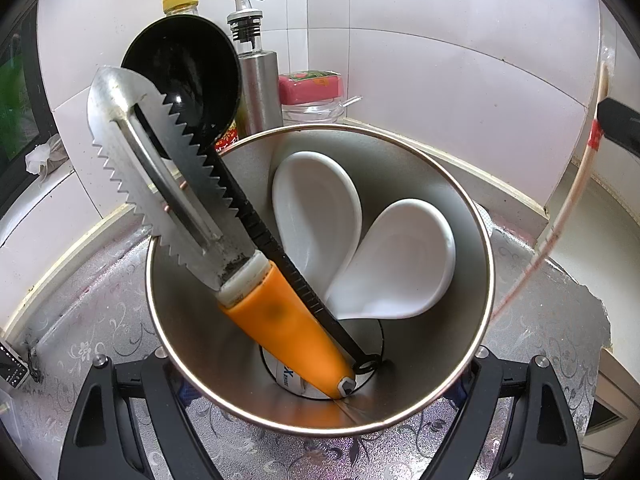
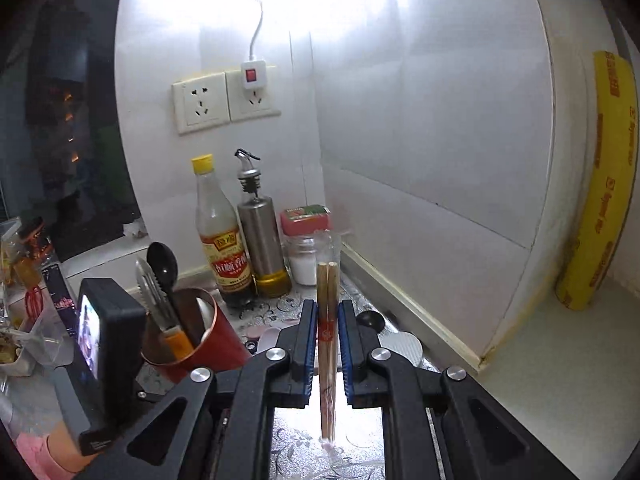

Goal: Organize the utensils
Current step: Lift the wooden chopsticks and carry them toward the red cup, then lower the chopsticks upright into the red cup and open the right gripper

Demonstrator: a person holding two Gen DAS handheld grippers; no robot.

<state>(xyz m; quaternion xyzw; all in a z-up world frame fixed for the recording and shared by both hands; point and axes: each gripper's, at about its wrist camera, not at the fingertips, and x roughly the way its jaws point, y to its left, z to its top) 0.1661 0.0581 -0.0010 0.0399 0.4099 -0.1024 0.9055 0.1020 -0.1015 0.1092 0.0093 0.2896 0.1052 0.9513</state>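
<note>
A metal utensil cup, red outside in the right wrist view, is tilted and held between my left gripper's fingers. Inside it are an orange-handled serrated scraper, a black ladle and two white ceramic spoons. My right gripper is shut on a wrapped pair of wooden chopsticks, held upright to the right of the cup. The chopsticks also show at the right edge of the left wrist view.
A vinegar bottle, a steel oil dispenser and a pink-lidded jar stand against the white tiled wall. Wall sockets are above. A yellow roll leans at right. The counter has patterned foil.
</note>
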